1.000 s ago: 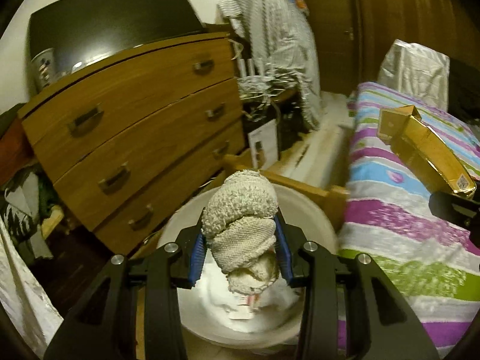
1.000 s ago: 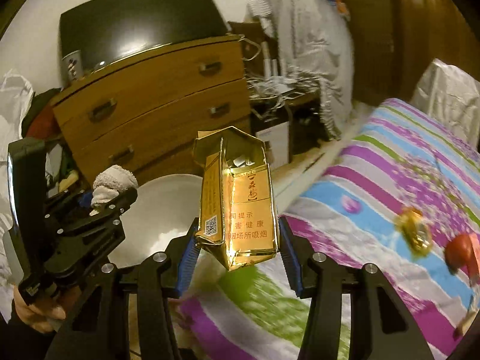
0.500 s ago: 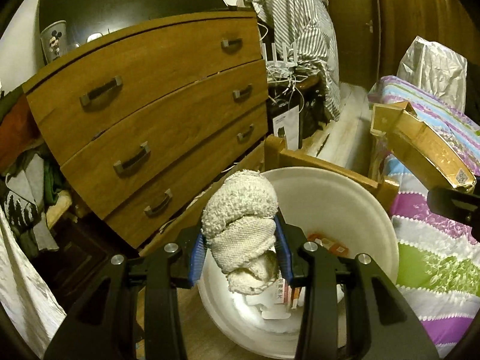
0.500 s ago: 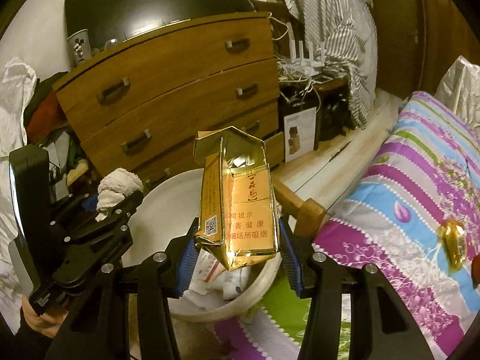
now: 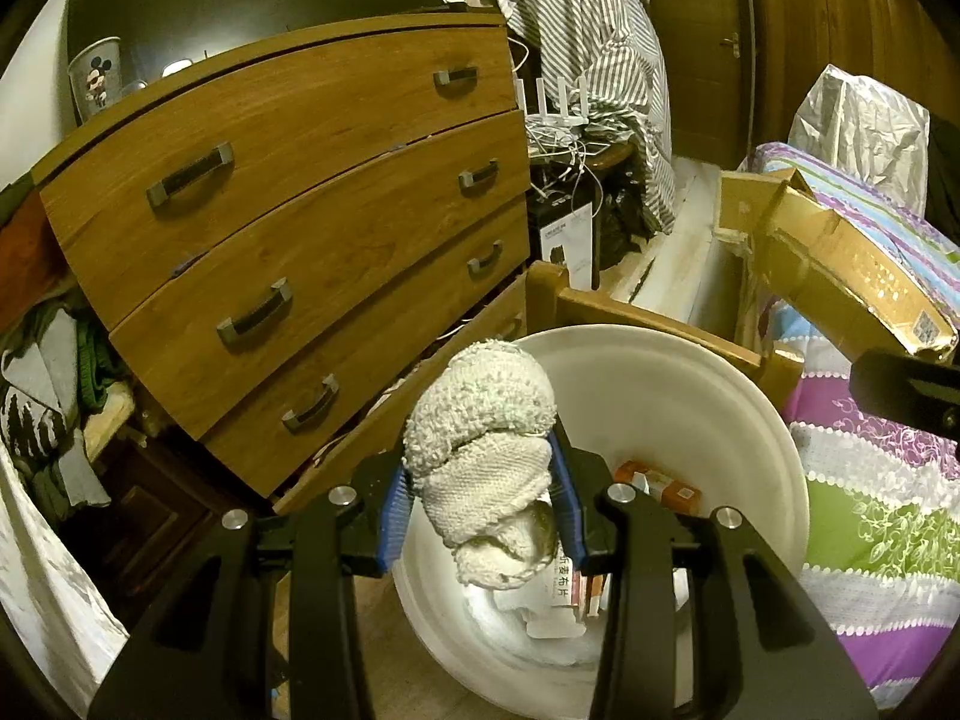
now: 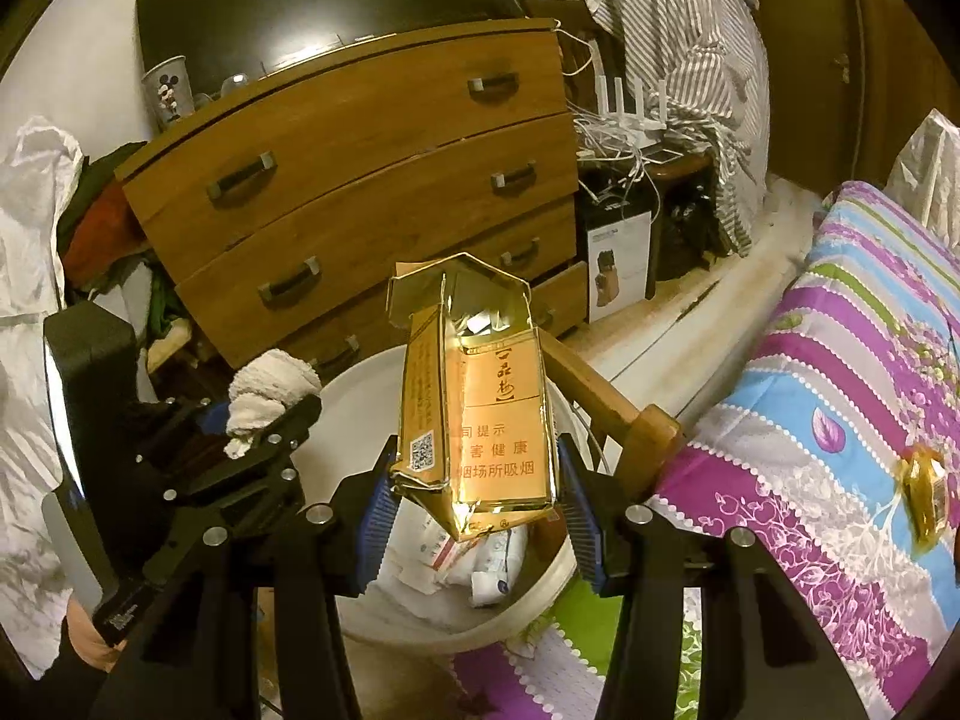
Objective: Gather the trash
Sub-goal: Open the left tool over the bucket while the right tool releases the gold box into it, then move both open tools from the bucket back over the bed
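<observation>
both tools [image 5: 480, 510] [image 6: 474, 510] moved over the white bin [image 5: 690, 372], left grasping cloth [image 5: 480, 450], right a gold carton [image 6: 480, 408].

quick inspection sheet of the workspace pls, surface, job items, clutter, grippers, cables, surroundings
surface: wooden floor, mostly hidden
job's things: white bin already holds paper scraps and small boxes; rolled cloth wad and gold cigarette carton both above it
clutter: gold wrapper on striped bedspread; clothes pile beside dresser
grippers: left gripper shut on cloth wad; right gripper shut on carton
cables: white tangle by router
surroundings: Mickey cup, TV, striped shirt, door
</observation>
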{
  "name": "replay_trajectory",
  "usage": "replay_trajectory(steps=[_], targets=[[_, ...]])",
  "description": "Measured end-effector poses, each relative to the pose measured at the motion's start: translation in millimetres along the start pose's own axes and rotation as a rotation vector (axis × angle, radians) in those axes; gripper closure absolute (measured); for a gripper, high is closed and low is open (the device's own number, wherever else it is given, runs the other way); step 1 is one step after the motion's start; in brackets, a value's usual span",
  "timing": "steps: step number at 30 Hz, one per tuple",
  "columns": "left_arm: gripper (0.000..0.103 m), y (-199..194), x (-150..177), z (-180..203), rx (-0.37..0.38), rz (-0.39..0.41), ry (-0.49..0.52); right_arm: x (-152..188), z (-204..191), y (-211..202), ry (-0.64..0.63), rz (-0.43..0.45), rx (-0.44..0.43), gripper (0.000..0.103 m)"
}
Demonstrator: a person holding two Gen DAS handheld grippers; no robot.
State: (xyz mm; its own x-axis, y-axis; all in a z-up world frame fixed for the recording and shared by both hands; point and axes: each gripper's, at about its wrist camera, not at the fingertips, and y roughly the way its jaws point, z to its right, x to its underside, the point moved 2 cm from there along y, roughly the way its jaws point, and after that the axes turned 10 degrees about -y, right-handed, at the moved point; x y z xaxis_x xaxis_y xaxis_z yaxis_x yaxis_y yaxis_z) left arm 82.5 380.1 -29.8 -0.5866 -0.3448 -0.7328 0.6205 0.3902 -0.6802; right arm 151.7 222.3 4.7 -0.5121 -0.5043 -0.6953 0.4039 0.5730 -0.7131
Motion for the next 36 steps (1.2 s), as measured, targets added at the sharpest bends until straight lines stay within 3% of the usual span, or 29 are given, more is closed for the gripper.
replay_trajectory(steps=[15, 17, 18, 20, 21, 36], targets=[[0.065, 1, -4, 1, 0.002, 0.011, 0.002, -12, -10, 0, -0.036, 0.012, -0.027, 0.051], [0.063, 2, -5, 1, 0.002, 0.01, 0.003, -13, -12, 2, -0.053, 0.013, -0.042, 0.05], [0.062, 3, -5, 2, 0.003, 0.008, 0.005, -14, -13, 3, -0.059, 0.015, -0.045, 0.042], [0.047, 6, -5, 3, -0.009, -0.005, 0.011, -15, -12, 5, -0.062, 0.021, -0.03, 0.033], [0.038, 7, -4, 3, -0.01, -0.001, 0.01, -15, -10, 5, -0.059, 0.028, -0.024, 0.033], [0.037, 11, -3, 3, -0.023, -0.005, 0.016, -4, -1, 3, -0.051, 0.03, -0.004, 0.033]])
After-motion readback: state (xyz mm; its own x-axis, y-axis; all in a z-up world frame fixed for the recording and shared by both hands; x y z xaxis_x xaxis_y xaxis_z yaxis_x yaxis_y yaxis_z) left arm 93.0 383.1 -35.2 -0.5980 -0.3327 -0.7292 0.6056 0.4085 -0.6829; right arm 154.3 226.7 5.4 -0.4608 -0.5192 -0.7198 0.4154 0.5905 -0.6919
